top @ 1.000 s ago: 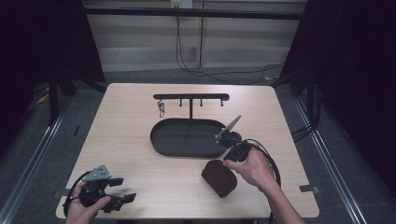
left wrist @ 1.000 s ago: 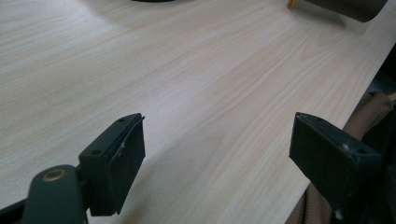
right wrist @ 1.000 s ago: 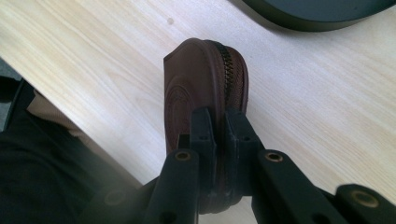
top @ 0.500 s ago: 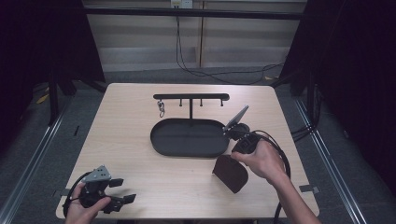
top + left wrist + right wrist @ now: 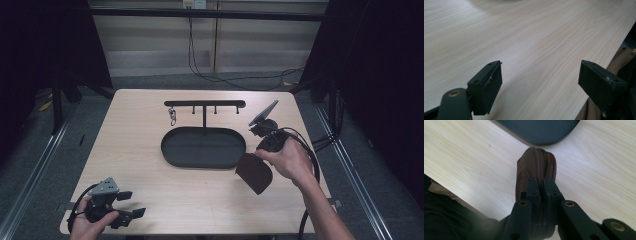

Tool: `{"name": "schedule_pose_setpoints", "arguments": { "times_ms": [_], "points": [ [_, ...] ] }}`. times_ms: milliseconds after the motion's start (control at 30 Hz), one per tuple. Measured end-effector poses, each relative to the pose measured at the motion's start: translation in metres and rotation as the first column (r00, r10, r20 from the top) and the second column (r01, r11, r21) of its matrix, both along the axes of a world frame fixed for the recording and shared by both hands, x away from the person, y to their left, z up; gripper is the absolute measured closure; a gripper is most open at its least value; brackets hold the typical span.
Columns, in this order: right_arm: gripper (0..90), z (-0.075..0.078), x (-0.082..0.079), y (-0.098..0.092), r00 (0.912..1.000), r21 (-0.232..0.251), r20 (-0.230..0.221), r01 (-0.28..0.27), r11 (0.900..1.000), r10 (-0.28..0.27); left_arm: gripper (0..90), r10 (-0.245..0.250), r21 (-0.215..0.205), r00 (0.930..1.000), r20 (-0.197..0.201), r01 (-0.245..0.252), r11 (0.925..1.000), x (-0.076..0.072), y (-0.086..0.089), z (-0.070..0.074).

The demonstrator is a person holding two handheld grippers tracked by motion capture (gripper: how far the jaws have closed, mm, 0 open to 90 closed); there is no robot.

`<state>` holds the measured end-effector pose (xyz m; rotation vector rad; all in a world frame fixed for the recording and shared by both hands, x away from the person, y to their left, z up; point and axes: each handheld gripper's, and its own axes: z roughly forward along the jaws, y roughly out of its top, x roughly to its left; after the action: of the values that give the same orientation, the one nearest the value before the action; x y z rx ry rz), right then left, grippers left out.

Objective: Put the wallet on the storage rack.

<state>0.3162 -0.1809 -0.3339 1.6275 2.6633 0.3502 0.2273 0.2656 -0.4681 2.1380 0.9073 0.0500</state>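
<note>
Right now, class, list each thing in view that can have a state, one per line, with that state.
Left gripper: jaws wide open, holding nothing, near the table's front edge.
Right gripper: jaws shut on the brown pouch.
Brown pouch: zipped closed, gripped and tilted on edge.
Black tray: empty, flat on the table.
Hanger rack: upright, a keyring hanging from it.

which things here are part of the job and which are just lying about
In use:
- brown zip pouch, clamped in the right tongs
- black oval tray, right beside the pouch

Lying about:
- hook rack with a keyring
- left tongs, open over bare table
</note>
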Motion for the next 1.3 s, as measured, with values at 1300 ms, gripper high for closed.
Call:
{"name": "schedule_pose_setpoints", "arguments": {
  "times_ms": [1300],
  "points": [
    [84.8,0.039,0.051,0.006,0.9904,-0.015,0.058,0.126,0.992,-0.125,19.0,-0.025,0.034,0.9997,0.001,0.025,0.9991,-0.004,-0.004,-0.001]
  ]
}}
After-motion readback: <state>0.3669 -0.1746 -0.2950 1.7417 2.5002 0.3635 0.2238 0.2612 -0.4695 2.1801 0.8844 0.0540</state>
